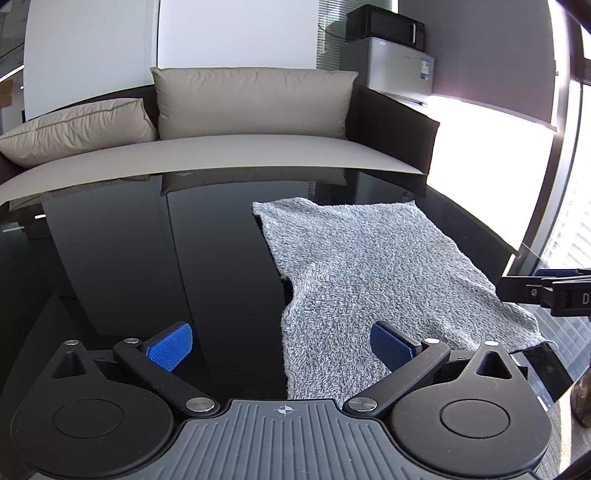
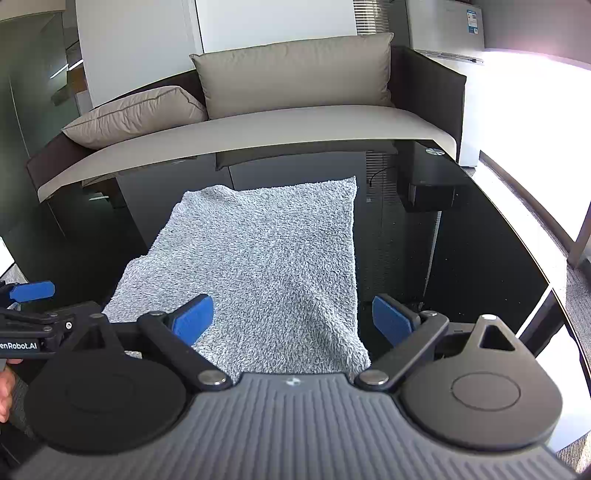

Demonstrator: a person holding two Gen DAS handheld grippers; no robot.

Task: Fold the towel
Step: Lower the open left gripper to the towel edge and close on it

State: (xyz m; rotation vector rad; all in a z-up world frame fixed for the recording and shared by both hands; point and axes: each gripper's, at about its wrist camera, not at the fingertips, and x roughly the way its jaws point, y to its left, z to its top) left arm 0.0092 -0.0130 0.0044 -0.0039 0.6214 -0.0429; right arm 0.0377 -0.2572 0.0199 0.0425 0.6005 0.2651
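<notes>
Nearest you, your left gripper (image 1: 280,345) stood with its fingers (image 1: 170,350) spread wide and nothing held between them: one blue pad hung over bare black glass, the other over the near left part of the towel (image 1: 369,269), and neither pressed on the cloth. Your right gripper (image 2: 291,319) was just as wide apart, its left pad above the towel's near end and its right pad over the glass just past the towel's right edge — again gripping nothing.

The grey fluffy towel lay on the glossy black counter (image 1: 129,258), stretched away from you lengthwise. Its near left edge was uneven, with a notch where the cloth pulled in; in the left wrist view its near right corner reached the counter's edge. Whether the cloth was one layer or doubled, you could not tell from these views. In the right wrist view your left gripper (image 2: 33,321) showed at the left border beside the towel, with part of your hand (image 2: 5,387) below it.

Beyond the counter stood a sofa (image 1: 229,151) with a dark frame and pale seat, carrying one upright cushion (image 1: 255,101) and one lying cushion (image 1: 77,129). Farther back — at the right — a small silver fridge (image 1: 402,70) bore a black microwave (image 1: 386,26), next to a bright window.
</notes>
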